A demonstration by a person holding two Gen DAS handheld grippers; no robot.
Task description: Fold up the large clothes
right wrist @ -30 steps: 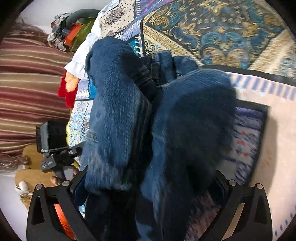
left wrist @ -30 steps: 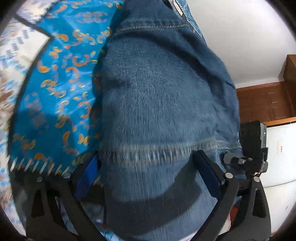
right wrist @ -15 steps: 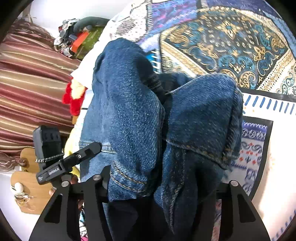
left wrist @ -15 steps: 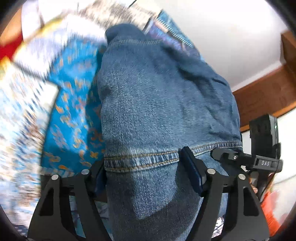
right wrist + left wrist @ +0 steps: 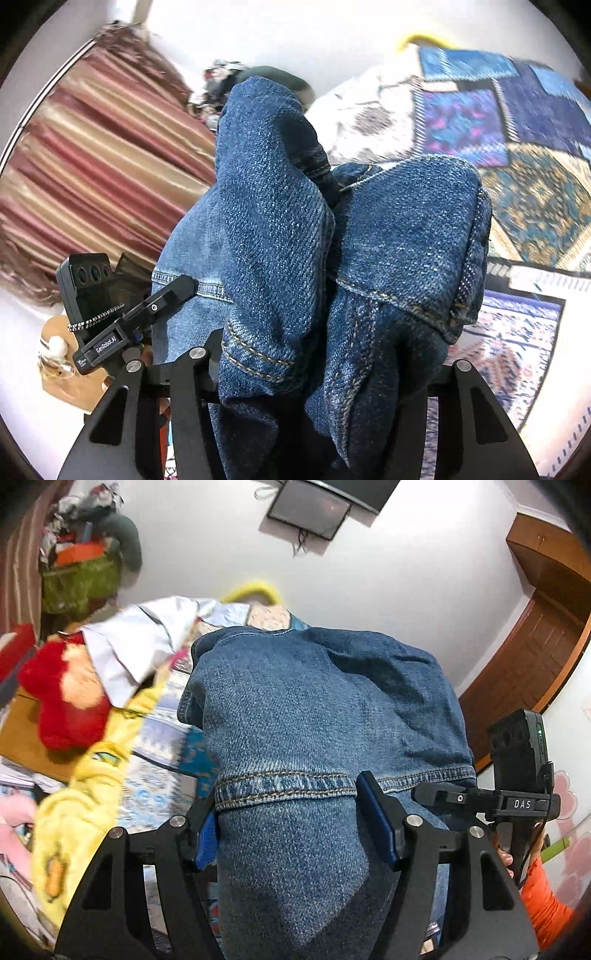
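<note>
A pair of blue denim jeans point(image 5: 314, 701) fills the left wrist view, lifted off the bed. My left gripper point(image 5: 291, 812) has its blue pads point(image 5: 376, 819) on either side of a stitched hem fold; its jaws are closing, pressed on the denim. In the right wrist view the jeans point(image 5: 266, 206) hang in two bunched folds over my right gripper point(image 5: 325, 354), which is shut on them, and the cloth hides its fingertips. Each view shows the other gripper's black camera body beside the denim, on the right point(image 5: 517, 775) and on the left point(image 5: 96, 306).
A patterned patchwork quilt point(image 5: 535, 192) covers the bed below. A red plush toy point(image 5: 62, 698), yellow cloth point(image 5: 85, 805) and white cloth point(image 5: 136, 642) lie to the left. A striped curtain point(image 5: 92, 155), a wall screen point(image 5: 314, 506) and a wooden door point(image 5: 524, 657) stand behind.
Both grippers went from wide open to closed on the jeans and rose, lifting the denim off the quilt. Both views tilted up, so the wall and room now show.
</note>
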